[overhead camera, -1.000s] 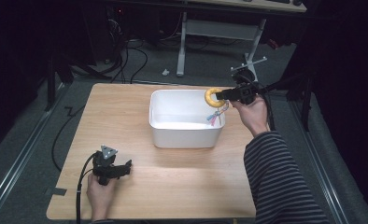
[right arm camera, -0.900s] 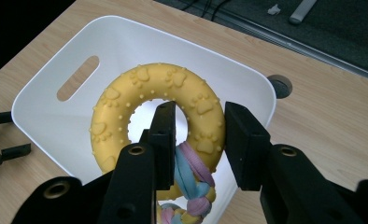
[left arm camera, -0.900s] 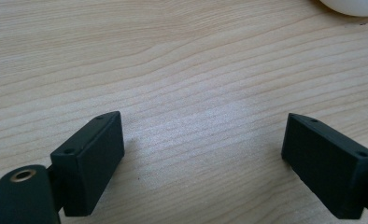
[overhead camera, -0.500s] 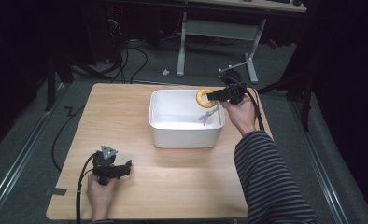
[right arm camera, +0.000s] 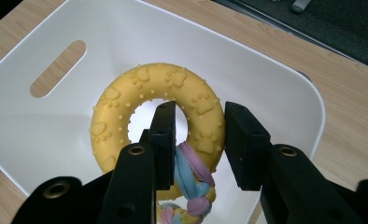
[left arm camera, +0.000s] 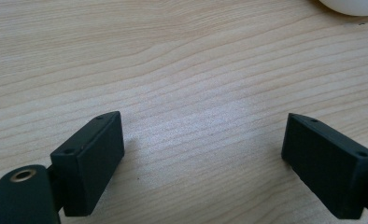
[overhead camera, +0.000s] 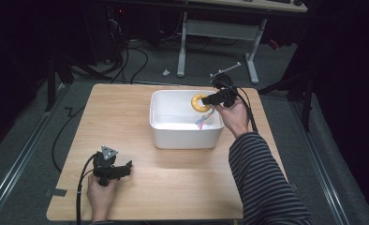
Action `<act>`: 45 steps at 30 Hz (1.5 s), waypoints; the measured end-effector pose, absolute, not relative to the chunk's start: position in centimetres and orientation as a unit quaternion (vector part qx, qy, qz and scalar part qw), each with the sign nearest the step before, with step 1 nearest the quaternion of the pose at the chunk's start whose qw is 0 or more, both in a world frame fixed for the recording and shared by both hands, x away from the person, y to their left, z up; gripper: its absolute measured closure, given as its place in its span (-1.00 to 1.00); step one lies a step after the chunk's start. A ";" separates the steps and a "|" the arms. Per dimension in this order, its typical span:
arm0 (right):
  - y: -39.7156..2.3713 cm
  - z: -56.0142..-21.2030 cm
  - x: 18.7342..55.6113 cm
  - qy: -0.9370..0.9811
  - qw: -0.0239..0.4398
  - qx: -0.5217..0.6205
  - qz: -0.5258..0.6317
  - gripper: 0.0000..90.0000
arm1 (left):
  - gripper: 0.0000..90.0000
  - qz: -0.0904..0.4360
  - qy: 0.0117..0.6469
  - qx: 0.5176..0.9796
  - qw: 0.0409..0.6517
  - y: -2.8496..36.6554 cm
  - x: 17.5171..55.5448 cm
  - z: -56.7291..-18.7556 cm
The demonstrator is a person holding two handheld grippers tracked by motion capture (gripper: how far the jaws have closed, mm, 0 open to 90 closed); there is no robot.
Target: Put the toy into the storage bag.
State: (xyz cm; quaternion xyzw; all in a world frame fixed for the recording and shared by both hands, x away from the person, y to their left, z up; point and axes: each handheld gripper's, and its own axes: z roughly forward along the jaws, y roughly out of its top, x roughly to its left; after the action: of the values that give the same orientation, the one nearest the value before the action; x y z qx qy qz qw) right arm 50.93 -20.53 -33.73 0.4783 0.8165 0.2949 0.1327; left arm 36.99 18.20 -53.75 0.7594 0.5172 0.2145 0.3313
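At the left of the counter, near its front edge, the left gripper rests low over bare wood with its jaws spread wide and nothing between them; in the left gripper view the wood grain runs between the two black pads and a sliver of the white tub's base shows at the top right corner. Toward the middle and far half of the counter stands the tub, a rounded white plastic bin with a slot handle in its end wall. Over its right side the right gripper holds a yellow ring toy above the tub's interior, the jaws narrowed onto one side of the ring: one jaw passes through the hole and the other presses on the outer edge. The ring has raised paw prints and bumps, so it looks like soft rubber, light and grippy rather than slick, and likely to give a little under the pinch. A plaited rope in pink, blue and yellow hangs from the ring below the jaws and dangles into the tub; it looks limp and would swing freely, so the ring's band seems the surer place to hold, as it is held here.
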 end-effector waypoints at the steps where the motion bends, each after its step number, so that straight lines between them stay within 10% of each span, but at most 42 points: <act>1: -20.5 -33.7 50.9 0.816 0.133 0.478 0.295 0.47 | -0.71 0.215 0.517 0.759 0.331 18.2 37.0 -53.8; 45: -18.8 -37.6 49.4 0.854 0.079 0.443 0.260 0.46 | -0.71 0.214 0.517 0.760 0.331 18.2 37.0 -53.7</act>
State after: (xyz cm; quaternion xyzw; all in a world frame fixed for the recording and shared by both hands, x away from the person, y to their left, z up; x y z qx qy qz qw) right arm 49.40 -18.77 -37.59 0.4433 0.8543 0.2596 0.0789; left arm 36.98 18.20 -53.75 0.7598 0.5169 0.2139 0.3313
